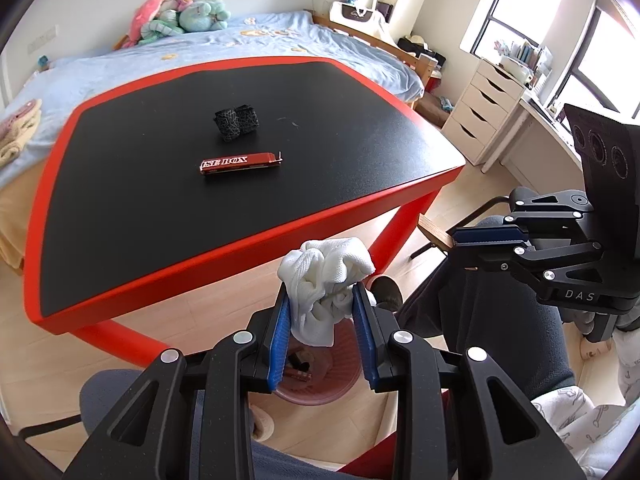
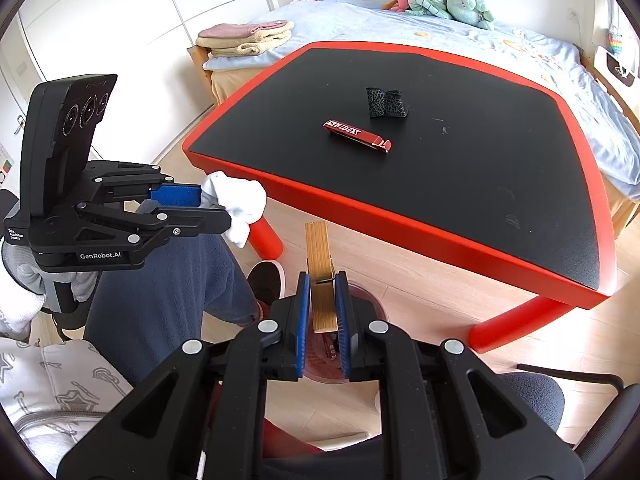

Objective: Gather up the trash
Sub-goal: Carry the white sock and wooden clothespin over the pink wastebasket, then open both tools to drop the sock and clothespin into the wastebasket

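White cloth (image 1: 326, 280) in left hand-held gripper (image 1: 322, 304) overhangs pink bin (image 1: 320, 390).

1 white cloth wad (image 1: 326, 280), 1 wooden clothespin (image 2: 320, 284), 1 red box (image 1: 240, 163), 1 black bundle (image 1: 236, 122).

R gripper (image 2: 323, 300) jaws clamp wooden clothespin (image 2: 320, 280) over pink bin (image 2: 372, 304).

Table top (image 1: 168, 184) showing matt black, rim glossy red; white cloth wad (image 1: 324, 280) looking waffle-textured; clothespin (image 2: 320, 280) appearing pale wood.
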Demonstrator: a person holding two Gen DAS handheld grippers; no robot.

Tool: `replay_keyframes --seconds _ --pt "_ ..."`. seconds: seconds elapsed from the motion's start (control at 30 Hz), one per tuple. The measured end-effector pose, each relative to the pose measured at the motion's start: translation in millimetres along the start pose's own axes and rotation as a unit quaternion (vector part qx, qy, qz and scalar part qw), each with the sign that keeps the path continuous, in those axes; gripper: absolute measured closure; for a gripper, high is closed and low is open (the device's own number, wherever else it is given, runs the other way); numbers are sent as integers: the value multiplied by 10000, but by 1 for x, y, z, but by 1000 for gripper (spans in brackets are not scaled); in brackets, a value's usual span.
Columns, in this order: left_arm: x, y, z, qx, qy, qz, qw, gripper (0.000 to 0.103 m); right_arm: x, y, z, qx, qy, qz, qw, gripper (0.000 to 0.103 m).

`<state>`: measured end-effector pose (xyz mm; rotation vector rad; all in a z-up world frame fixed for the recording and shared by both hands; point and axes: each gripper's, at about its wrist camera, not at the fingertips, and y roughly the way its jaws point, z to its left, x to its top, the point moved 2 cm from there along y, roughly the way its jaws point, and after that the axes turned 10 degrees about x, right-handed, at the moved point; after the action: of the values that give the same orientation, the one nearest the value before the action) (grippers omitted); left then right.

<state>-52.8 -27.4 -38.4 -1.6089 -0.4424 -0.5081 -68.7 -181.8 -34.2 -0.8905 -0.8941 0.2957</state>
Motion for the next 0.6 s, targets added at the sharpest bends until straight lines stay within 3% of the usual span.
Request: replay_keyframes --seconds 0.47,0.53,0.6 --pt "-6 -2 -5 -142 45 44 9999 72 -2 6 -1 177 2 42 9998 91" --pt "-6 -1 -6 -247 43 58 9997 64 -3 7 -1 244 -2 55 9997 89" --pt "-6 0 -7 -209 40 41 9998 35 -3 7 -4 169 13 48 9998 61"
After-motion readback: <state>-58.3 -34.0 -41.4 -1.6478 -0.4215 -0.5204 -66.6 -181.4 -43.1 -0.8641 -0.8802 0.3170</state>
